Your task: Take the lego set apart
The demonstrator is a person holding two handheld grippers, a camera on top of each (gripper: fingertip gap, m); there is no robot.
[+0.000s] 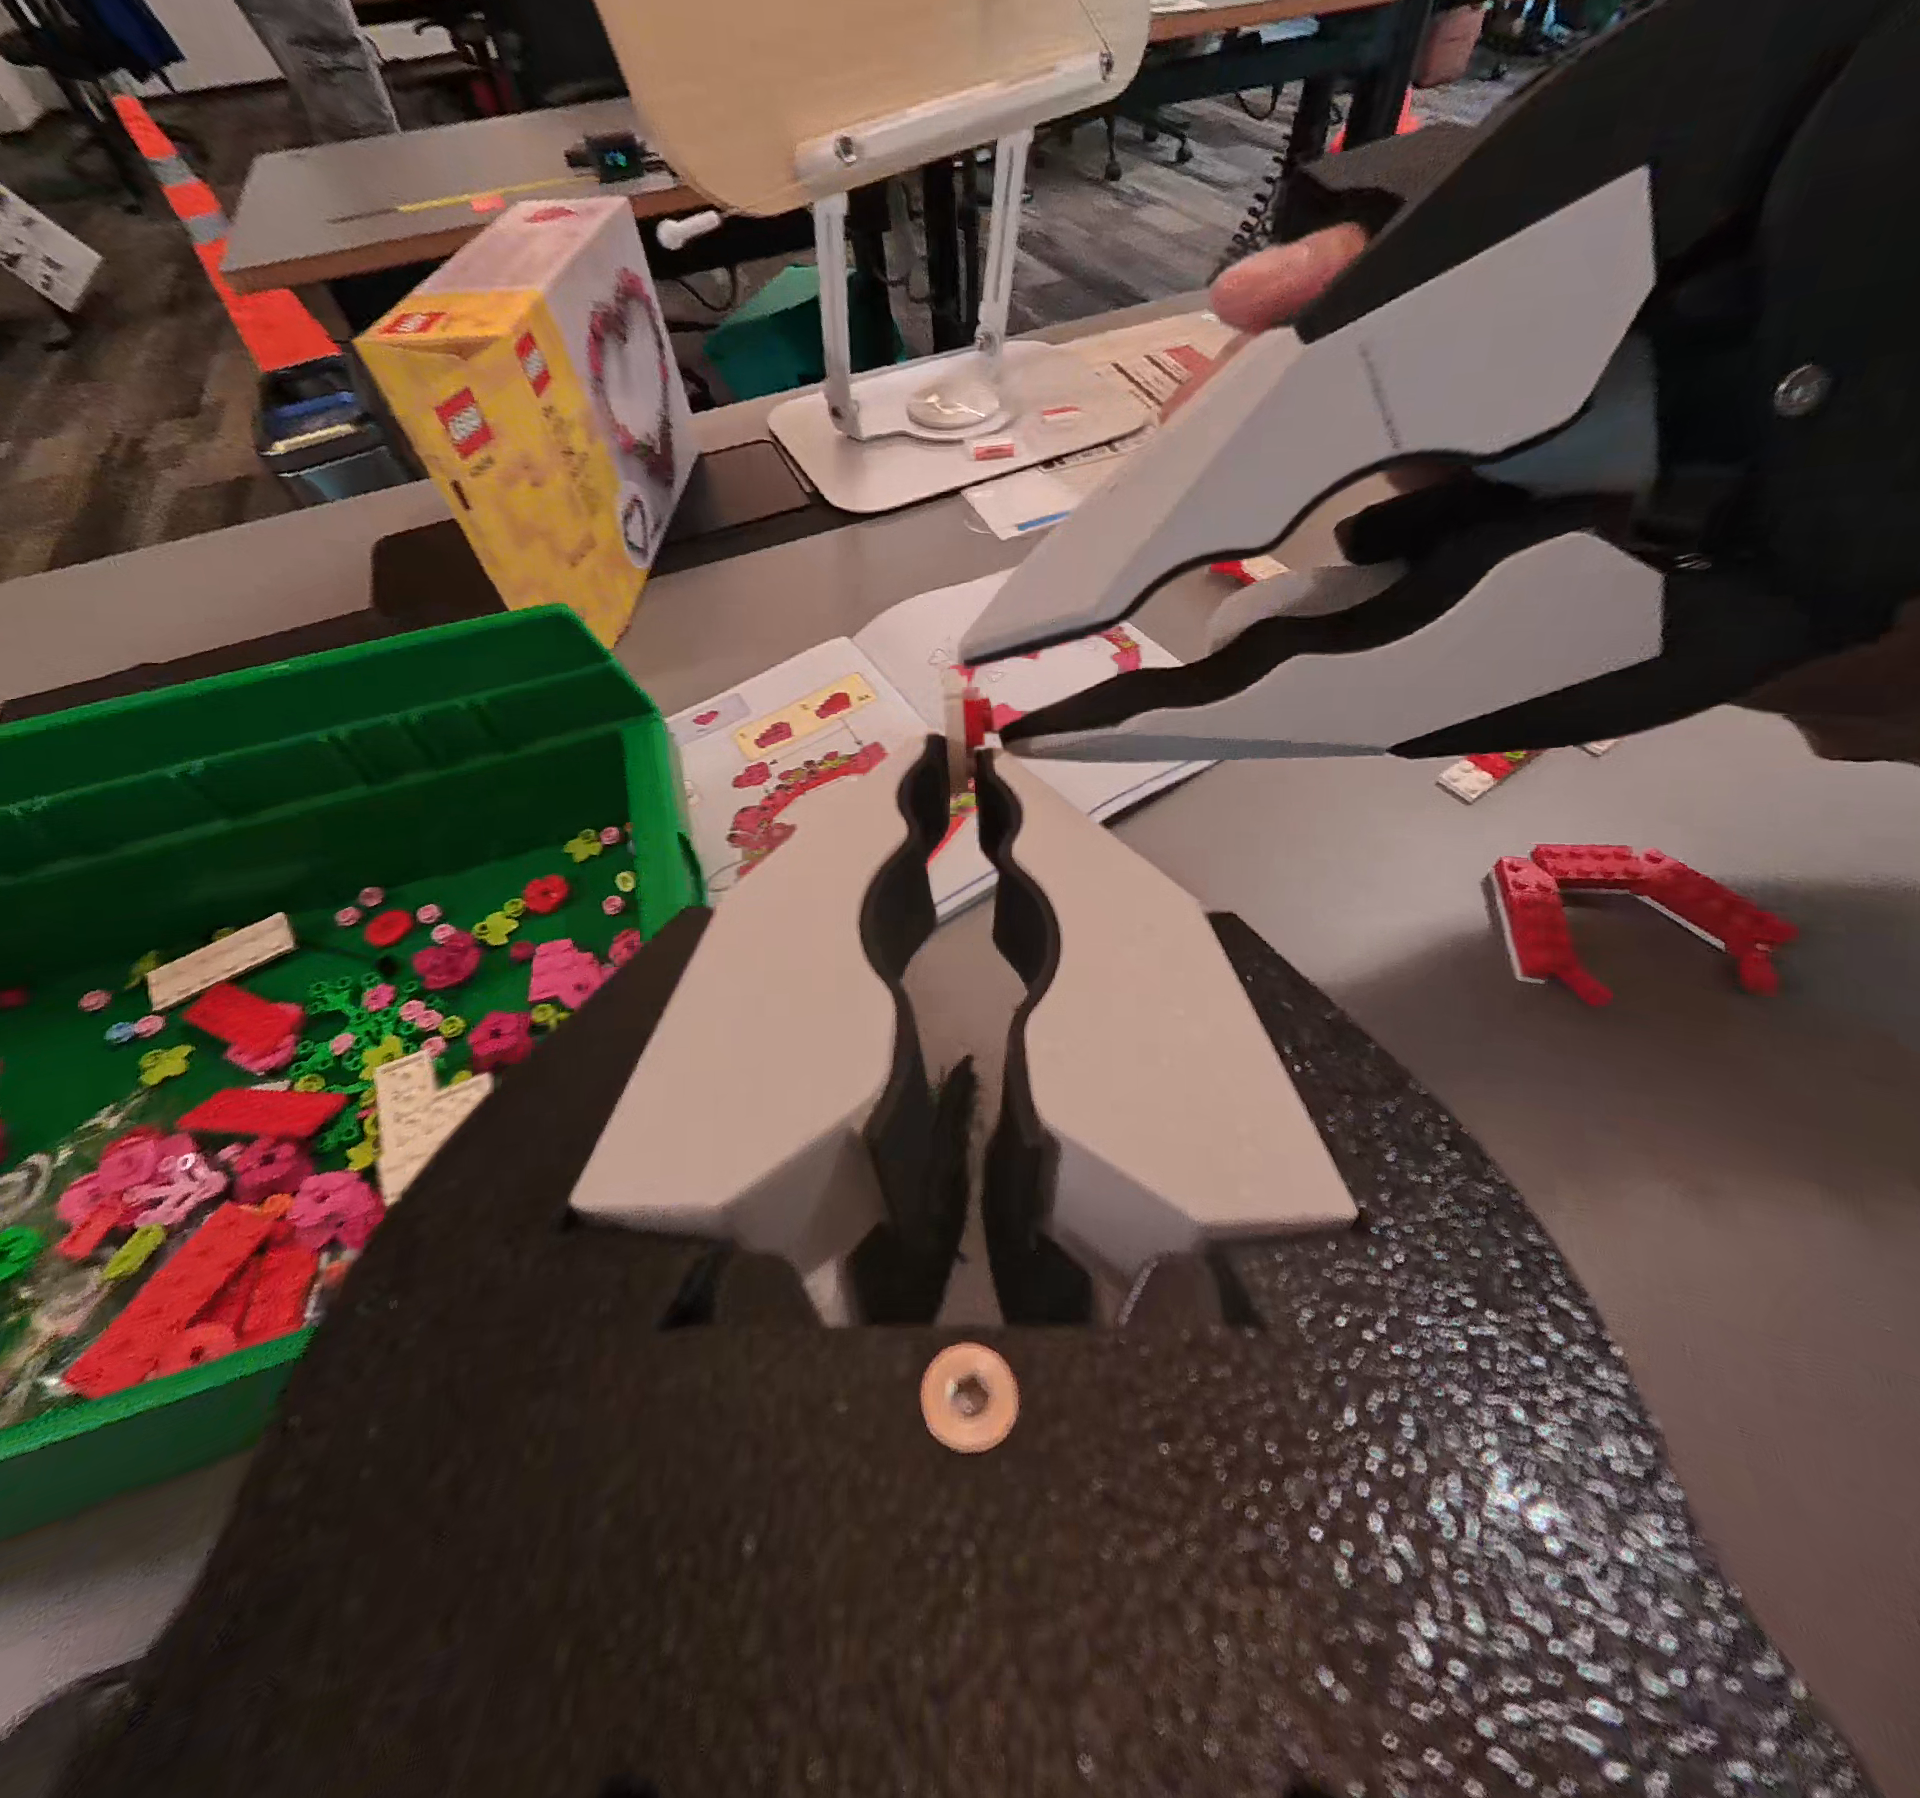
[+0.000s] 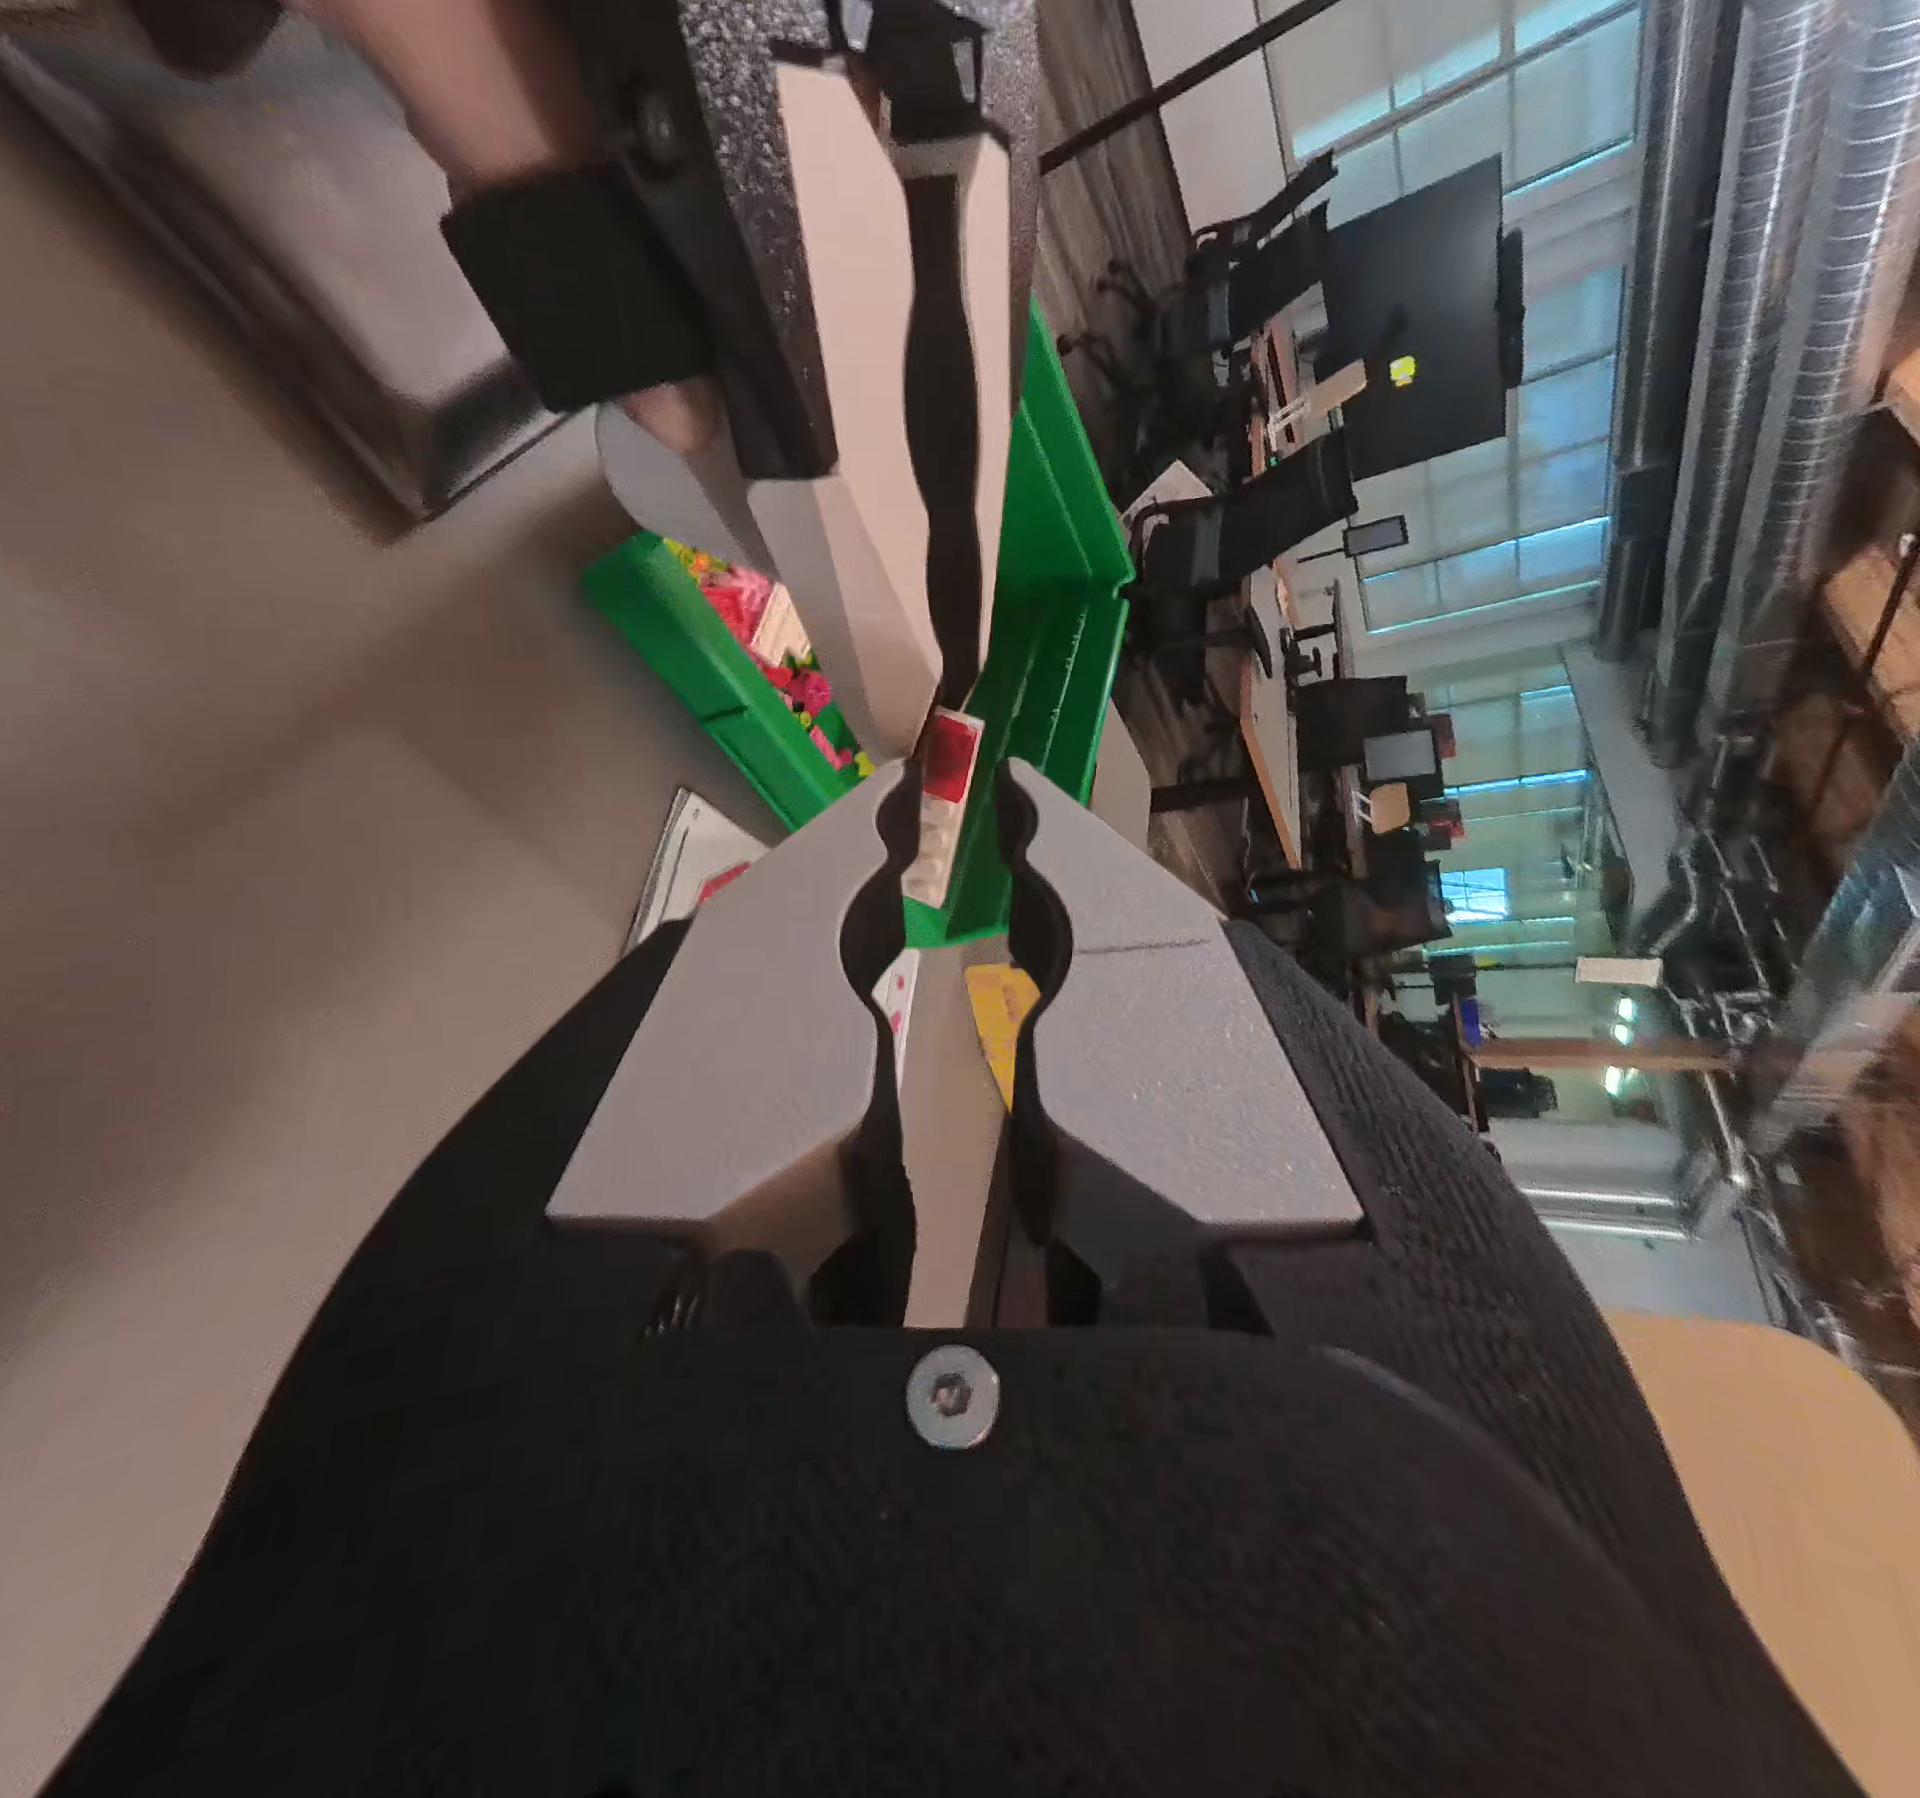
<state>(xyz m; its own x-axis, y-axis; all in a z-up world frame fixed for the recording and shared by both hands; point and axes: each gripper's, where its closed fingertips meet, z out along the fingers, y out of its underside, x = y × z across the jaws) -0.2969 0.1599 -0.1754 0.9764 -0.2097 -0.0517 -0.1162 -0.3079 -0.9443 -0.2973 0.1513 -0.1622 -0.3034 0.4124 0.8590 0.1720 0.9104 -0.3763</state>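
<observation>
A grey table [image 1: 1455, 1229] in an open workshop carries a green bin [image 1: 343, 709] of loose bricks, a yellow box [image 1: 520, 460], an open booklet [image 1: 821, 740] and a red arch of bricks [image 1: 1631, 907].

The small red and white piece [image 1: 974, 718] is held in the air above the booklet, between the 2 tools. The left gripper [image 1: 964, 759] pinches its near end from below; the right gripper [image 1: 982, 699] comes in from the right, its fingers nearly together on the far end.

In the right wrist view the piece [image 2: 940, 818] runs lengthwise away from the right gripper [image 2: 951, 782], white end near, red end toward the left gripper [image 2: 935, 699]. Both tips sit at it, so pulling apart along that axis looks the likely step.
</observation>
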